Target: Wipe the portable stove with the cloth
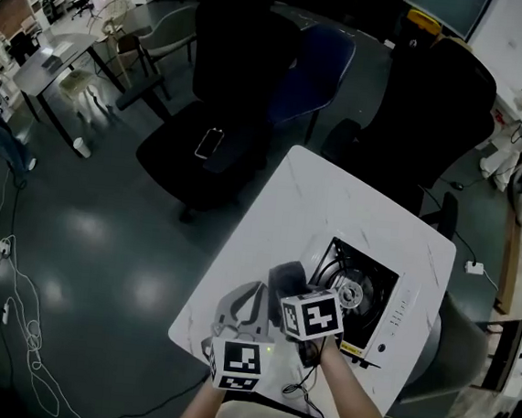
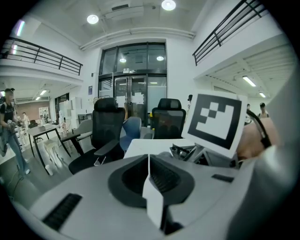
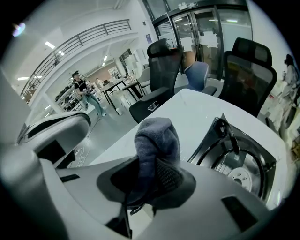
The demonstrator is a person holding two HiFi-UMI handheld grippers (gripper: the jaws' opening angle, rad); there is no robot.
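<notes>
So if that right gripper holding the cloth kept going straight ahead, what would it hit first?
Probably the bare white table top: the right gripper, shut on the cloth, aims across it, with the portable stove off to the right of that line. Depth is unclear; it might skim over.

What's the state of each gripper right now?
Left gripper: closed, nothing between its jaws.
Right gripper: closed on the cloth.
</notes>
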